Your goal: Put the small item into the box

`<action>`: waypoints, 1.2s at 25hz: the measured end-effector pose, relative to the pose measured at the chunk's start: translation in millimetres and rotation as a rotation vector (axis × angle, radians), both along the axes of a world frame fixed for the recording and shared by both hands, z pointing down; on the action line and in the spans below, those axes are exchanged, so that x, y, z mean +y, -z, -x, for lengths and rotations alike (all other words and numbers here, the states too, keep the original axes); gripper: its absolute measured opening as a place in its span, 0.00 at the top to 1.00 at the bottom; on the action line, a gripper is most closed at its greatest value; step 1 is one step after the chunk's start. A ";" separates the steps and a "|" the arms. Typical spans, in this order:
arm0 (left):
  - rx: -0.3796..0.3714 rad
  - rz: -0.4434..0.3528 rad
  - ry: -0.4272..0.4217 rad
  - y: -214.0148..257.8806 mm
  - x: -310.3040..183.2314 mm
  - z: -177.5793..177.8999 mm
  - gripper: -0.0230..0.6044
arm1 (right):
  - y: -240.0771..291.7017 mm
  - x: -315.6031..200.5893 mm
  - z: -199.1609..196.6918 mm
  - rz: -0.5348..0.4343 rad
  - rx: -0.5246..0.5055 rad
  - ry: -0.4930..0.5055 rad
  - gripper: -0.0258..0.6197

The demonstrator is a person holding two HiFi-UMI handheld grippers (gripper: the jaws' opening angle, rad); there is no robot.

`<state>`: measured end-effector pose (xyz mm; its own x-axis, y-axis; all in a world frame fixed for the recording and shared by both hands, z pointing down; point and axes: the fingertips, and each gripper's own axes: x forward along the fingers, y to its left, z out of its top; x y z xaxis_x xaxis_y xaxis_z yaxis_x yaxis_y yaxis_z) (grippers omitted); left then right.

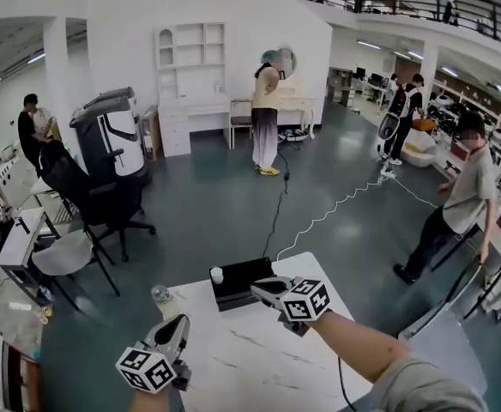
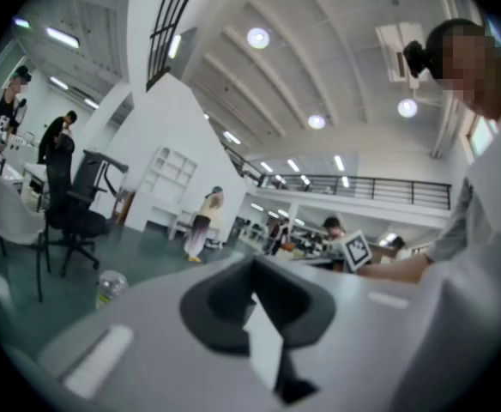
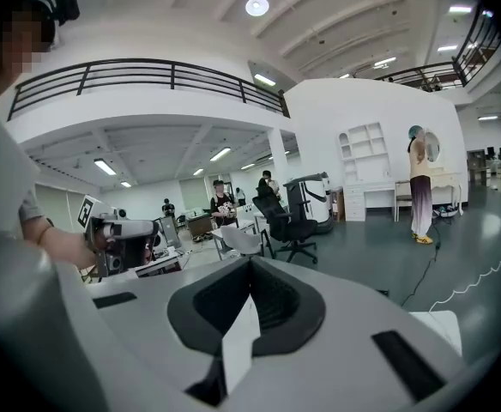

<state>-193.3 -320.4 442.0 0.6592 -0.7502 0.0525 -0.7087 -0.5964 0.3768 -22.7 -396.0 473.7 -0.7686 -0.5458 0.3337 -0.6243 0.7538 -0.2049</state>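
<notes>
Right gripper pressed together, empty, tips by black box; left gripper likewise closed, empty; small white item just left of right tips, at box's end; likely needs: spread jaws first, pinch squarely.

I hold two grippers, left gripper and right gripper, one white table before me, one black box, one small white item, one clear bottle, one black office chair, one white chair, one white shelf unit
</notes>
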 end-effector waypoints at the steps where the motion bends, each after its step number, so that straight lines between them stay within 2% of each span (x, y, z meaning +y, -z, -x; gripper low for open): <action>1: 0.006 0.003 0.012 -0.4 6.5 -5.3 0.96 | -0.7 7.2 -8.3 -0.002 0.001 0.008 0.95; 8: 0.013 0.020 0.074 4.8 45.4 -55.5 0.96 | -2.3 59.4 -85.3 0.022 0.004 0.020 0.95; 14: 0.013 0.002 0.083 24.0 68.7 -109.0 0.96 | 4.8 99.9 -141.1 0.026 -0.015 0.023 0.95; 21: 0.006 -0.011 0.085 39.2 109.3 -154.8 0.96 | 23.9 141.6 -182.3 -0.003 -0.032 0.061 0.95; 30: -0.010 -0.019 0.108 47.3 159.7 -162.6 0.96 | 28.5 187.1 -194.3 -0.008 -0.064 0.099 0.95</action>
